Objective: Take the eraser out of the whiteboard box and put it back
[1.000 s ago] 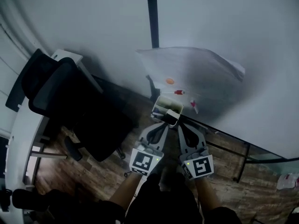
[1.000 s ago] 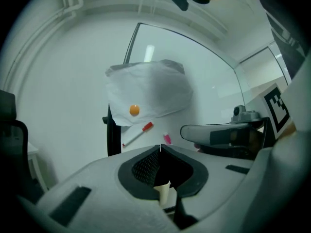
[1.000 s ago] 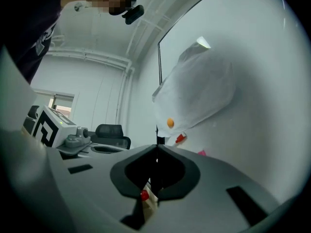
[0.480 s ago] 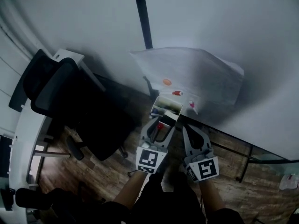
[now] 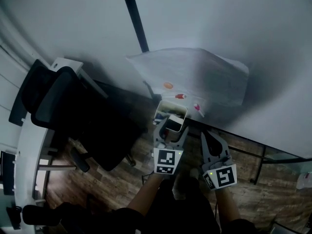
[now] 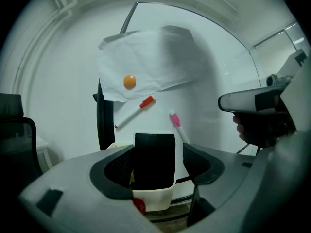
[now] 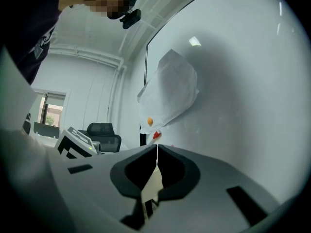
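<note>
Opening left claw [image 6: 156,166] round 1 eraser [image 6: 154,154] in 1 box [image 6: 156,201], not gripping it; holding right claw [image 7: 156,153] closed, empty. Black eraser face only in left gripper view; 2 markers [image 6: 141,107], 1 magnet [image 6: 129,81] on whiteboard [image 6: 218,72].

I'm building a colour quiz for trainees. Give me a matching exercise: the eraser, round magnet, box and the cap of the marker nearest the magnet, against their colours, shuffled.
Things:
1 eraser
2 round magnet
3 box
4 cap of the marker nearest the magnet

Colours:
a red
b white
c black
d orange

Pairs: 1-c, 2-d, 3-b, 4-a
</note>
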{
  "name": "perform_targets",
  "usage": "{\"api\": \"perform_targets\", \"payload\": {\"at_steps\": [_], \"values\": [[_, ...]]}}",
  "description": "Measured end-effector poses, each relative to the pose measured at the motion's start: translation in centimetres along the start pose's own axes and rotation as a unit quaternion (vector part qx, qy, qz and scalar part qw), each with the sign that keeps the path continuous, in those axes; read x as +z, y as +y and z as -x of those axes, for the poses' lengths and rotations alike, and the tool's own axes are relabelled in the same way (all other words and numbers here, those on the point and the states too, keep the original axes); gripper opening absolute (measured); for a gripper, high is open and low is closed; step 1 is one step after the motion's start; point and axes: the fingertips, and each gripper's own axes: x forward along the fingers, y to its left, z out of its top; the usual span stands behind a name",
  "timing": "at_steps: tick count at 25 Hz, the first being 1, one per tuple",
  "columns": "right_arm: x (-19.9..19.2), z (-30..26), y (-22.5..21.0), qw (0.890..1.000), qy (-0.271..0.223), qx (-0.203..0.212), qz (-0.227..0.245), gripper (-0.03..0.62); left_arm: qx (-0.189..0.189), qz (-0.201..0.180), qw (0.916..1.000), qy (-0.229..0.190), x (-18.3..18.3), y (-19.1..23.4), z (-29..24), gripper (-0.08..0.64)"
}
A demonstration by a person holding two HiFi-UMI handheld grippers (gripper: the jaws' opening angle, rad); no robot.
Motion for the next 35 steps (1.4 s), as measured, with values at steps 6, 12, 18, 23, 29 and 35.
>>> {"api": "perform_targets", "payload": {"at_steps": [6, 12, 18, 23, 29, 35], "values": [[-0.4, 0.4, -0.6, 1.0, 0.004, -0.009, -0.001, 0.005, 0.02, 0.004, 0.9998, 0.004, -0.7, 0.8, 0.0, 0.224], [-0.5, 0.2, -0.6, 1.0, 0.004, -0.007, -0.002, 0.005, 0.019, 0.002, 0.9998, 0.006, -0.8, 0.8, -0.1, 0.222], [-0.5, 0.0, -0.5, 1.0, 0.005, -0.004, 0.0, 0.005, 0.016, 0.005, 0.9998, 0.005, -0.7, 0.8, -0.1, 0.221], [0.5, -0.3, -0.5, 1.0, -0.006, 0.0, 0.002, 0.005, 0.018, -0.002, 0.9997, -0.016, 1.4, 1.1, 0.3, 0.221], [2.6, -1.0, 0.1, 0.999, -0.03, 0.015, 0.006, 0.005, 0.021, -0.011, 0.9979, -0.061, 5.4, 1.4, 1.7, 0.221], [5.6, -1.9, 1.1, 0.997, -0.059, 0.038, 0.013, 0.005, 0.03, -0.018, 0.9942, -0.102, 9.4, 1.8, 3.7, 0.221]]}}
